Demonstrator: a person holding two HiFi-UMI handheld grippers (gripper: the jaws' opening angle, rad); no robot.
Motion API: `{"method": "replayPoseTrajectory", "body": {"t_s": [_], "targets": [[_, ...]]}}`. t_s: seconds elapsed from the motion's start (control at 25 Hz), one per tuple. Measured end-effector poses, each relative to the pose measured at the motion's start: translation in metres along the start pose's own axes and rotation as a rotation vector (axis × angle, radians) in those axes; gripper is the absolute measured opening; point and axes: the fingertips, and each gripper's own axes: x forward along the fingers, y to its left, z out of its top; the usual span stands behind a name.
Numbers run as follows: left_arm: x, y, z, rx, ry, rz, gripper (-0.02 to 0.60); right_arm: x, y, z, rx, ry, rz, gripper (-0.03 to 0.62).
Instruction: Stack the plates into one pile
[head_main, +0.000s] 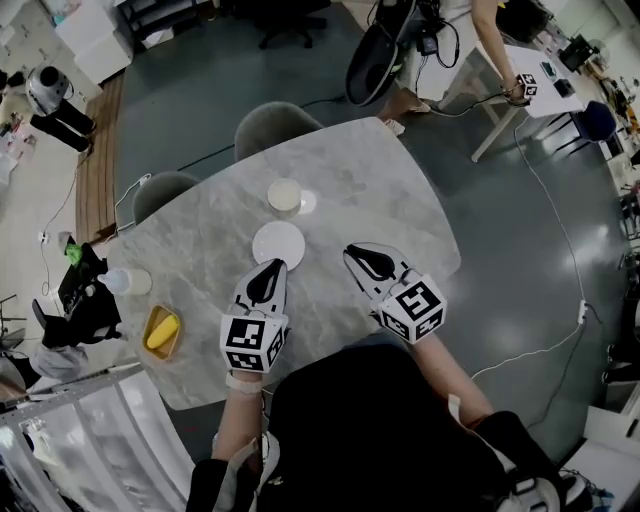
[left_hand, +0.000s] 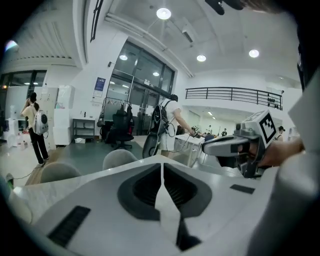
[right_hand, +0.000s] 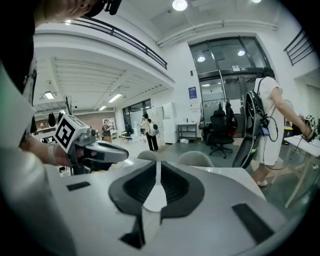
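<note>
Only the head view shows the white plate (head_main: 278, 244) and, farther off, the cream plate (head_main: 285, 194), lying apart on the table (head_main: 380, 170). The left gripper (left_hand: 162, 167) is closed and empty; the right gripper (right_hand: 158, 165) is barely ajar and empty.

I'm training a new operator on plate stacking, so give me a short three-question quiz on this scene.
1. True or false: the larger plate already rests on the smaller plate.
2. Where does the yellow tray lie? A) to the left of the left tool B) between the plates C) beyond both plates
3. What does the left tool hold?
Key: 1 false, they lie apart on the table; 2 A; 3 nothing, its jaws are together and empty.
</note>
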Motion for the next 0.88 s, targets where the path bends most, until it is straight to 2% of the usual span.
{"method": "replayPoseTrajectory", "body": {"t_s": [0.24,0.44,0.88], "targets": [[-0.005,-0.014,0.018,0.045,-0.035,-0.052,0.012,-0.023,0.002,0.007,-0.019,-0.021,-0.061,0.041],[-0.012,-0.019,0.019,0.062,-0.032,-0.071,0.012,-0.036,0.010,0.011,-0.019,-0.032,-0.093,0.041],[-0.026,-0.026,0.018,0.078,-0.038,-0.062,0.012,-0.049,0.021,0.008,-0.063,-0.020,-0.096,0.041]]}}
